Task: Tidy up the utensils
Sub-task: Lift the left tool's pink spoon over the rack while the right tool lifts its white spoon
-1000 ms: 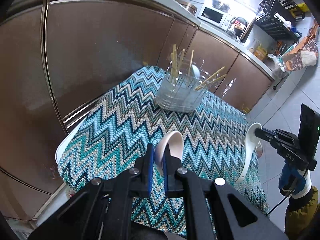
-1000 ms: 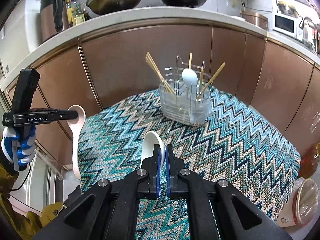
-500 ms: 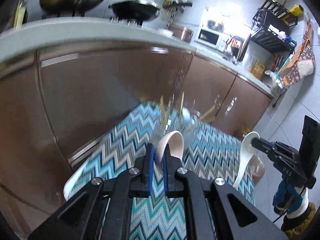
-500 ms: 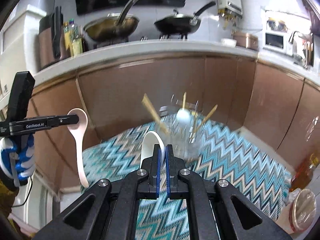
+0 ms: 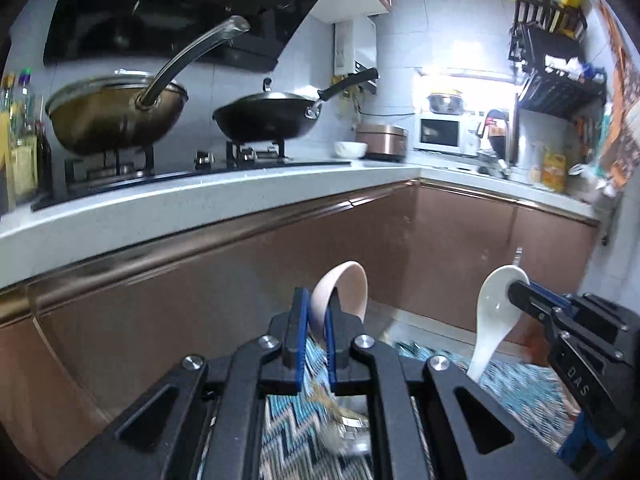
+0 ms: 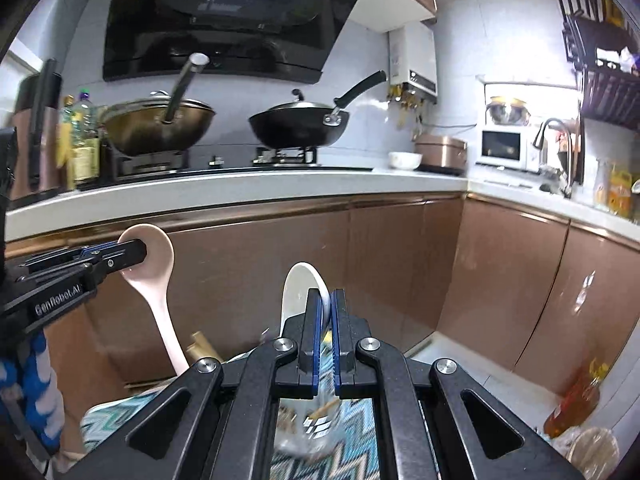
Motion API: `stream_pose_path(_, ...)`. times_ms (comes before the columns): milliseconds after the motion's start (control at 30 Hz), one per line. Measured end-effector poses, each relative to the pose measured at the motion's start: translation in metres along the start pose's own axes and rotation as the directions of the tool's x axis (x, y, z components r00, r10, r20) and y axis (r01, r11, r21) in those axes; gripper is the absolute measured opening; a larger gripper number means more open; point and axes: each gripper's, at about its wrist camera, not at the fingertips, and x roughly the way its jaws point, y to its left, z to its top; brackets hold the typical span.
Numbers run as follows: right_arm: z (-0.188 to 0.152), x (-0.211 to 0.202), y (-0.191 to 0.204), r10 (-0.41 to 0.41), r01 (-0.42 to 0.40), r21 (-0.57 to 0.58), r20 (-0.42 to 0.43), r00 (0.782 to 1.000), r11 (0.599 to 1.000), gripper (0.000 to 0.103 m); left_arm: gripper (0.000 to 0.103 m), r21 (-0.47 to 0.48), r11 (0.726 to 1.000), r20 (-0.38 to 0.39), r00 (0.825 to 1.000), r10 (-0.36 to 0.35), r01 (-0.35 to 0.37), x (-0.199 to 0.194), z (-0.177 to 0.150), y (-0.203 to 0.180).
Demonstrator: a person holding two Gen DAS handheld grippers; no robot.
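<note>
My left gripper point(image 5: 316, 309) is shut on the bowl end of a pink ceramic spoon point(image 5: 345, 283), held up in the air. In the right wrist view that same pink spoon point(image 6: 155, 276) hangs handle-down from the left gripper point(image 6: 134, 251). My right gripper point(image 6: 326, 305) is shut on a white ceramic spoon point(image 6: 299, 292). From the left wrist view the white spoon point(image 5: 493, 314) also hangs handle-down. Below both grippers, blurred and mostly hidden, stands the clear utensil holder point(image 6: 308, 428) with chopsticks point(image 6: 200, 347) on the zigzag tablecloth point(image 5: 516, 388).
Brown cabinet fronts point(image 6: 400, 260) and a white counter point(image 6: 240, 196) run behind the table. Two woks point(image 6: 298, 124) sit on the stove. An oil bottle point(image 6: 576, 402) and a covered dish stand on the floor at right. A gloved hand point(image 6: 36, 396) holds the left gripper.
Both grippers rose and tilted upward with their spoons still held. The holder and tablecloth slid down out of the middle of both views; the counter and stove came in.
</note>
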Motion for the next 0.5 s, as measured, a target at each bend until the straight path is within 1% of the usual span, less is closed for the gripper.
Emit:
stream_pose_path(100, -0.004, 0.026, 0.000, -0.042, 0.042, -0.025, 0.013, 0.999, 0.999, 0.005, 0.007, 0.020, 0.999, 0.014, 0.999, 0.050, -0.051, 0.030, -0.009, -0.014)
stream_pose_path(233, -0.019, 0.055, 0.002, -0.076, 0.077, -0.064, 0.021, 0.997, 0.995, 0.005, 0.007, 0.029, 0.995, 0.015, 0.995, 0.097, -0.098, 0.057, -0.027, -0.023)
stream_pose_path(367, -0.038, 0.072, 0.005, -0.096, 0.097, -0.095, 0.009, 0.995, 0.991, 0.005, 0.007, 0.035, 0.994, 0.009, 0.994, 0.107, -0.107, 0.076, -0.044, -0.031)
stream_pose_path(500, -0.057, 0.085, 0.005, -0.083, 0.081, -0.100, -0.017, 0.996, 0.992, 0.005, 0.009, 0.042, 0.994, -0.007, 0.995, 0.099, -0.099, 0.089, -0.058, -0.034)
